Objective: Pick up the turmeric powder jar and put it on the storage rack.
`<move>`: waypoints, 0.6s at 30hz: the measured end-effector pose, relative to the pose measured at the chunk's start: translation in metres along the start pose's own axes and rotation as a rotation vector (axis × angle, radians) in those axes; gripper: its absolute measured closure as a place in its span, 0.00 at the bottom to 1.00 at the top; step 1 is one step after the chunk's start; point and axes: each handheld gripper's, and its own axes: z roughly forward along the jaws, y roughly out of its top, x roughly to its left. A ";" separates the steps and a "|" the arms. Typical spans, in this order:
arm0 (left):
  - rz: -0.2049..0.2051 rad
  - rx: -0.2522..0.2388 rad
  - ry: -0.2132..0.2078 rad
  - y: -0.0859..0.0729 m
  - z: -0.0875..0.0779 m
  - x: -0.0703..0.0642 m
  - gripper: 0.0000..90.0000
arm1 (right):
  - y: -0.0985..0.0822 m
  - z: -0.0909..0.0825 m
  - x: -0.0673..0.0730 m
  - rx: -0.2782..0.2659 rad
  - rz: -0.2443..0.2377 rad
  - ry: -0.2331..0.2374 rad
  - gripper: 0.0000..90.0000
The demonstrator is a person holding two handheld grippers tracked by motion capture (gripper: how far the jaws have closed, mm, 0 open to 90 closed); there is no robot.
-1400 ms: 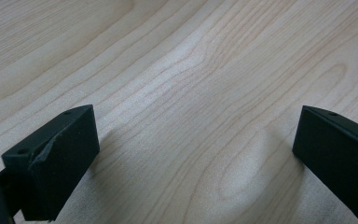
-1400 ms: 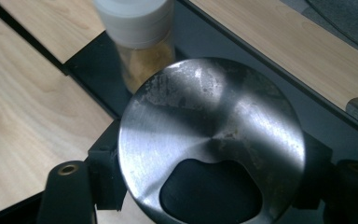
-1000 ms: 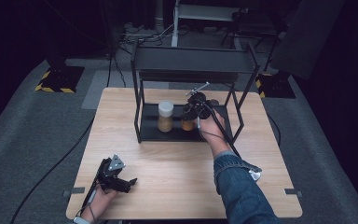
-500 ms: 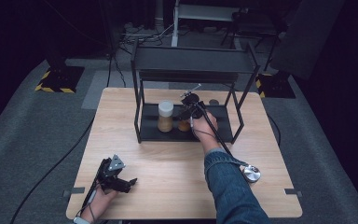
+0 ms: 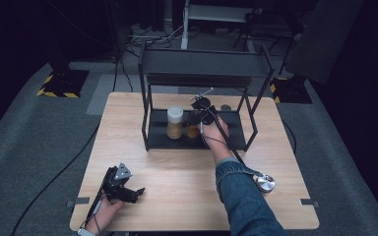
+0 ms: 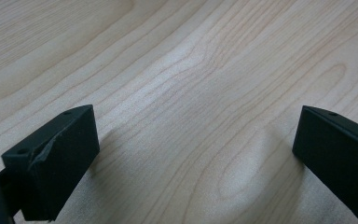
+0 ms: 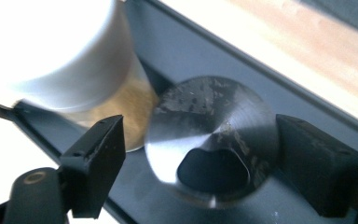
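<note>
Small jar with shiny round metal lid [image 7: 213,140] sits on lower shelf of black metal rack [image 5: 150,129], between the spread jaws of right gripper [image 7: 214,163]; jaws look clear of the lid, though blur hinders certainty. Just beside it: taller white-capped jar of tan powder [image 5: 174,123]. Left gripper [image 6: 191,154] rests wide open on pale wooden table [image 5: 177,182], well apart.

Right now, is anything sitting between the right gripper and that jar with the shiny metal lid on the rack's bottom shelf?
Nothing visible. In the right gripper view the right gripper is open, with the metal-lidded jar directly between its jaws. The white-lidded jar stands close beside it, outside the gap, on the shelf.
</note>
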 end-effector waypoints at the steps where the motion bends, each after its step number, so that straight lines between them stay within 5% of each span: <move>1: 0.000 0.000 0.000 0.000 0.000 0.000 0.00 | -0.002 -0.006 0.002 -0.011 -0.013 -0.005 0.17; 5: 0.001 0.001 0.000 0.000 0.000 0.000 0.00 | -0.012 -0.030 0.007 -0.035 -0.034 -0.022 0.15; 18: -0.001 0.000 -0.001 0.000 0.000 -0.001 0.00 | -0.087 -0.118 0.002 -0.129 -0.041 -0.033 0.04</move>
